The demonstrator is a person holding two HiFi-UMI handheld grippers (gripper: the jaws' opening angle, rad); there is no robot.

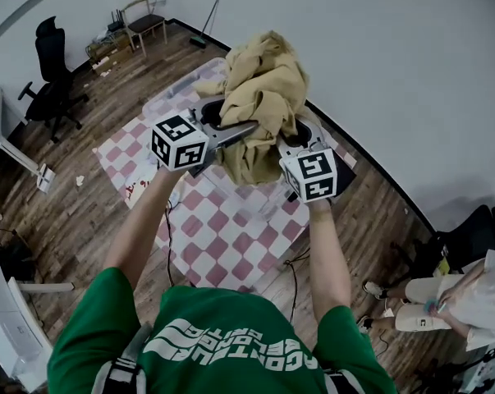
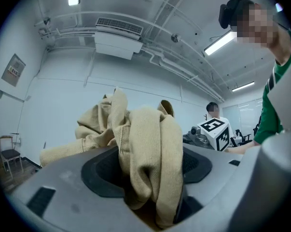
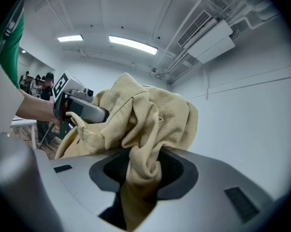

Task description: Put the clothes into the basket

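A tan ribbed garment (image 1: 263,89) hangs bunched in the air between both grippers, above the checkered rug. My left gripper (image 1: 245,130) is shut on a thick fold of it; in the left gripper view the cloth (image 2: 145,149) fills the gap between the jaws of that gripper (image 2: 150,192). My right gripper (image 1: 292,140) is shut on another fold, and in the right gripper view the cloth (image 3: 145,115) is pinched into a narrow twist in that gripper (image 3: 140,187). The left gripper (image 3: 80,110) shows there too, gripping the garment's far side. No basket is plainly visible.
A red-and-white checkered rug (image 1: 222,228) lies on the wooden floor beneath. A pale translucent container (image 1: 169,97) sits at its far edge, partly behind the garment. A black office chair (image 1: 54,72) and a wooden chair (image 1: 144,23) stand at the left. A person (image 1: 428,302) sits at the right.
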